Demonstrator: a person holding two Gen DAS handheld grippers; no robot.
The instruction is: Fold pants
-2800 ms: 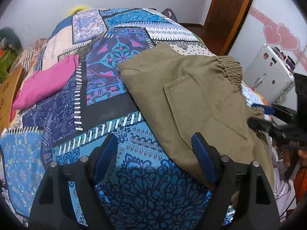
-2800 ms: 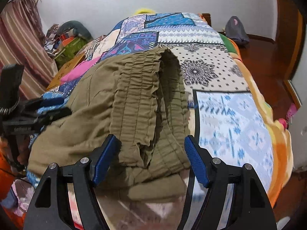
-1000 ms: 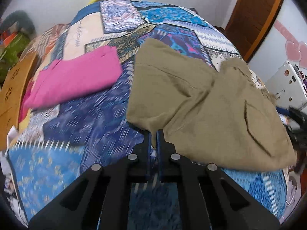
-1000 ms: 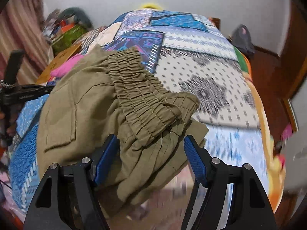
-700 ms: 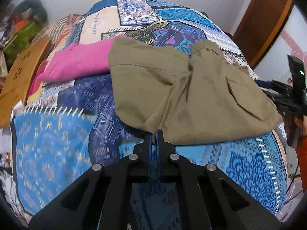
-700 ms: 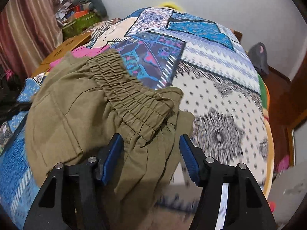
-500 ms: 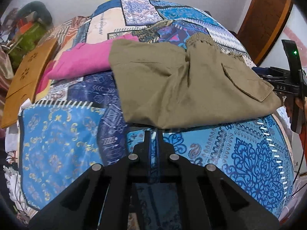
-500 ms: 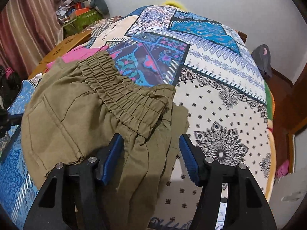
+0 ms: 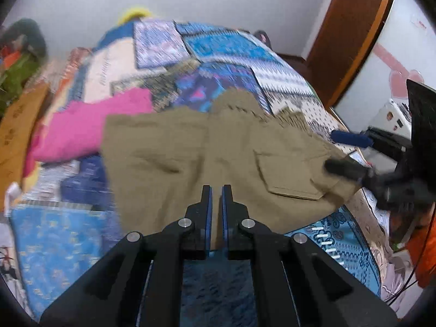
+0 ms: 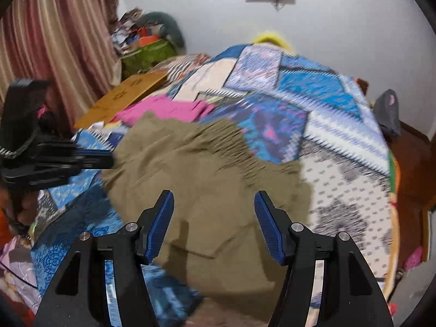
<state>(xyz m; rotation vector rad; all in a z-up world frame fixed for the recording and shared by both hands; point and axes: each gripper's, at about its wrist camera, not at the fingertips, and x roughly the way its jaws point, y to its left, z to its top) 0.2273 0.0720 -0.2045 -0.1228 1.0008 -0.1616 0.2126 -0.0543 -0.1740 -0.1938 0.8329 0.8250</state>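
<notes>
Olive-green pants [image 9: 218,163] lie folded on the patchwork bedspread [image 9: 223,54], back pocket up and elastic waistband toward the far right. My left gripper [image 9: 215,190] is shut, its tips over the pants' near edge; whether cloth is pinched between them is unclear. In the right wrist view the pants [image 10: 207,179] lie in front of my right gripper [image 10: 214,209], which is open and empty above them. The right gripper also shows in the left wrist view [image 9: 351,152] at the pants' right end. The left gripper shows at the left of the right wrist view [image 10: 103,158].
A folded pink garment [image 9: 90,128] lies on the bed left of the pants, touching their far corner. A brown cardboard sheet [image 10: 122,98] leans at the bed's left side. A wooden door [image 9: 351,27] and a white appliance [image 9: 392,117] stand to the right.
The left gripper stays shut and has moved closer over the pants' near edge. The right gripper, still open, has pulled back from the waistband toward the pocket end. The pants lie flatter.
</notes>
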